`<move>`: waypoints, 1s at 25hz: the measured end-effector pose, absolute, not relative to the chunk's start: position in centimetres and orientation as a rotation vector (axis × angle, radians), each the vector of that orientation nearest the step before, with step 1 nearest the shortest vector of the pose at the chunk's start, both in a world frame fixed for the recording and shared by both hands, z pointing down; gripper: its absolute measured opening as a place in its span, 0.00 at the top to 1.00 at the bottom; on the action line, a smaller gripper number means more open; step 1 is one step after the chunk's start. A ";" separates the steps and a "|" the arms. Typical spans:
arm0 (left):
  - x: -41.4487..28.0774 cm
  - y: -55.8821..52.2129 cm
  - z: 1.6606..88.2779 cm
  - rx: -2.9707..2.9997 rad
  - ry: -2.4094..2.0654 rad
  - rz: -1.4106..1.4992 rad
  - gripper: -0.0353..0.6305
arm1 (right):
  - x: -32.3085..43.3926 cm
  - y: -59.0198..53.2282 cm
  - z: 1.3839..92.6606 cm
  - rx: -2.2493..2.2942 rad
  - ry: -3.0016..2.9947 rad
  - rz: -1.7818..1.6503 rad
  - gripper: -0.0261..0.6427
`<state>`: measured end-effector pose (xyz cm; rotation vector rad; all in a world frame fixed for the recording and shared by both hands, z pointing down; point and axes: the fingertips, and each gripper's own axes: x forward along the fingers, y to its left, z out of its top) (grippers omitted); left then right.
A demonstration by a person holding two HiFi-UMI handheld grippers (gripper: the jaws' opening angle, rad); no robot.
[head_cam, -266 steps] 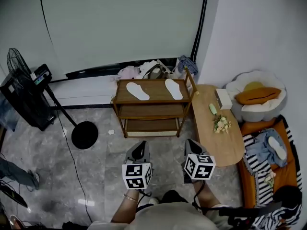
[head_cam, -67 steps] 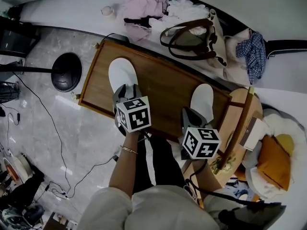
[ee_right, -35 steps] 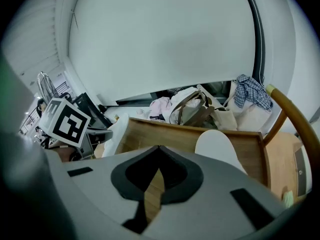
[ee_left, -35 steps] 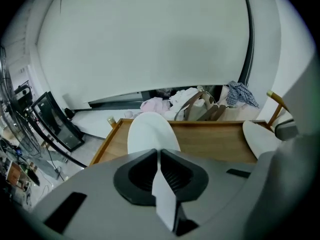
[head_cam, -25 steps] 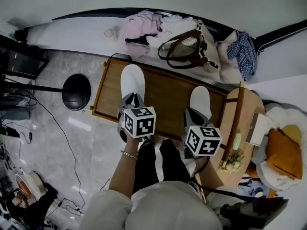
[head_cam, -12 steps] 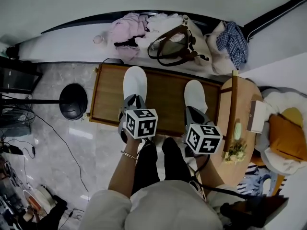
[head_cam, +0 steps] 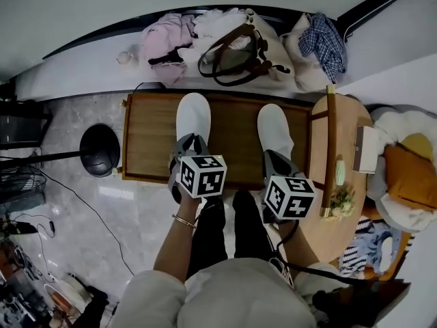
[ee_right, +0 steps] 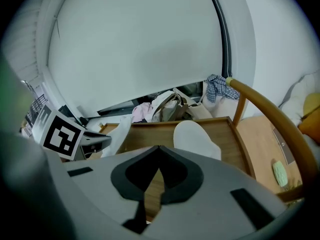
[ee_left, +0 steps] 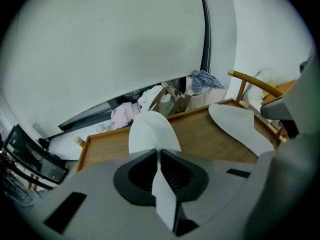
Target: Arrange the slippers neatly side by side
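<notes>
Over the last second the left slipper (head_cam: 193,118) has slid right along the shelf top (head_cam: 232,139), and its gap to the right slipper (head_cam: 273,130) has narrowed. Both lie with toes toward the far edge, nearly parallel but well apart. The left toe reaches a little farther than the right, so I judge the pairing only partly done.

My left hand-held gripper (head_cam: 190,141) is almost closed, pinching the near heel edge of the left slipper; a white strip shows between its jaws. My right hand-held gripper (head_cam: 274,157) has its jaws tip to tip at the right slipper's heel. Only wood shows in the gap behind the tips, so I cannot tell whether it grips that slipper.

The rimmed shelf top holds just the two slippers. Beyond it a bag (head_cam: 235,53) stands open among heaped clothes (head_cam: 164,36). Its inside is dark and I can't make out the contents.
</notes>
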<state>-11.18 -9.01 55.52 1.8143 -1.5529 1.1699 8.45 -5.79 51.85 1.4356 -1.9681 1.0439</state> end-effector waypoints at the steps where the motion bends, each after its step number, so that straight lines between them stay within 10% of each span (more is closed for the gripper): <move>1: -11.1 -9.0 55.7 1.817 -1.546 1.174 0.90 | 8.5 -5.7 52.0 1.441 -1.963 1.048 0.91; 25: -10.0 -9.3 59.5 1.798 -1.461 1.159 0.90 | 9.5 -4.4 54.7 1.498 -1.873 1.121 0.91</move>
